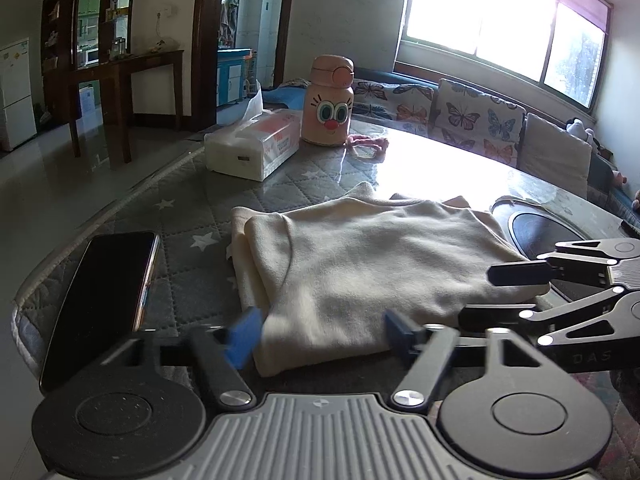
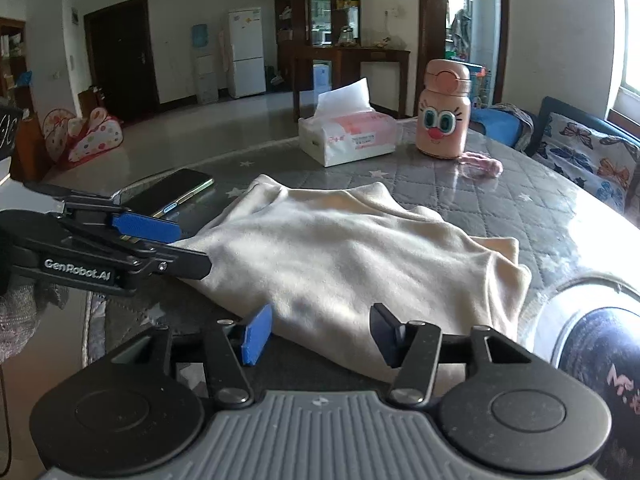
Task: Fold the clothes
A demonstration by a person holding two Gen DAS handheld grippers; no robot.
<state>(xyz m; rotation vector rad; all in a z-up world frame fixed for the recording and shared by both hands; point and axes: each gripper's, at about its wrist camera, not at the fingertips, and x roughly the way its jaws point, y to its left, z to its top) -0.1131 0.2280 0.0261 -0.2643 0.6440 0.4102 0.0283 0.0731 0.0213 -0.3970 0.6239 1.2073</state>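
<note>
Quilted table (image 1: 192,184): cream garment (image 1: 360,264) folded, layered, slightly rumpled; left gripper (image 1: 320,334), right gripper (image 2: 320,336) both released.

"GenRobot.AI" stands in white on the left hand-held gripper (image 2: 176,244); "DAS" shows faintly on the right hand-held gripper (image 1: 508,294).

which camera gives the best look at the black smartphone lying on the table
The left wrist view: the black smartphone shows nearly whole, lying flat left of the folded cream garment. In the right wrist view, the smartphone is partly hidden behind the left gripper.
</note>
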